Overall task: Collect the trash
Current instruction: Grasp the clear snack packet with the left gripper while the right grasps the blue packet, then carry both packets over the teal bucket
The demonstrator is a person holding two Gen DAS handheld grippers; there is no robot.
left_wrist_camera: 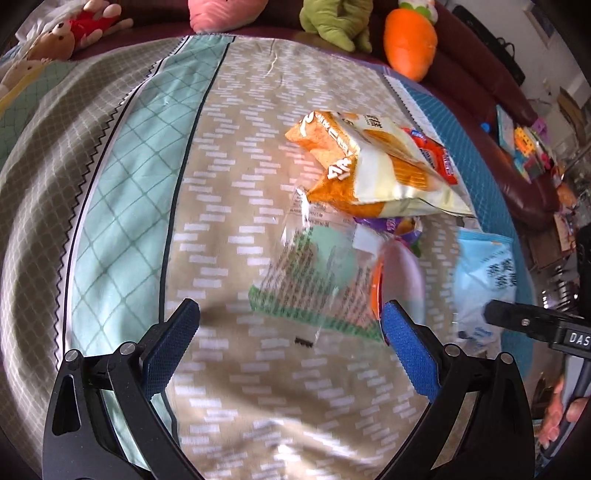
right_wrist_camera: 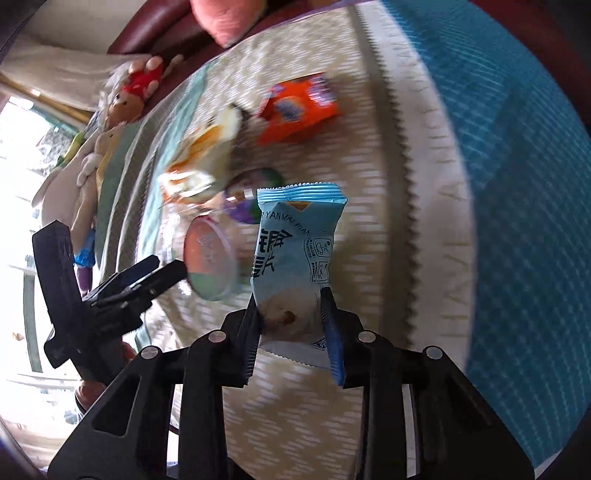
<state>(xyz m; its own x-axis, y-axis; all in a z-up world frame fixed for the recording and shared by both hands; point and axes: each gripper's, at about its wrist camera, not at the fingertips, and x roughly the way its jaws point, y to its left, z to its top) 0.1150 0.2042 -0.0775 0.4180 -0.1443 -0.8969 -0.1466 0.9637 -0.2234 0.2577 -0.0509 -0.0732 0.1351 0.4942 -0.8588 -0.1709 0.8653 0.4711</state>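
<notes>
My left gripper (left_wrist_camera: 290,317) is open above the patterned bedspread, just short of a clear plastic wrapper with green print (left_wrist_camera: 317,273). Beyond it lie an orange-and-cream snack bag (left_wrist_camera: 373,162), a purple wrapper (left_wrist_camera: 391,225) and a round lidded cup (left_wrist_camera: 399,273). My right gripper (right_wrist_camera: 291,306) is shut on a light blue snack packet (right_wrist_camera: 295,251) and holds it above the bed. The packet also shows in the left wrist view (left_wrist_camera: 484,273). An orange box (right_wrist_camera: 299,107) lies further off in the right wrist view. The left gripper (right_wrist_camera: 155,273) shows there beside the cup (right_wrist_camera: 210,262).
Plush toys line the dark red headboard: a bear in red (left_wrist_camera: 74,33), a pink one (left_wrist_camera: 221,14), a green one (left_wrist_camera: 332,22), an orange carrot (left_wrist_camera: 410,40). A blue quilted strip (right_wrist_camera: 517,184) runs along the bed's right side. Cluttered items (left_wrist_camera: 528,147) sit beyond the bed's edge.
</notes>
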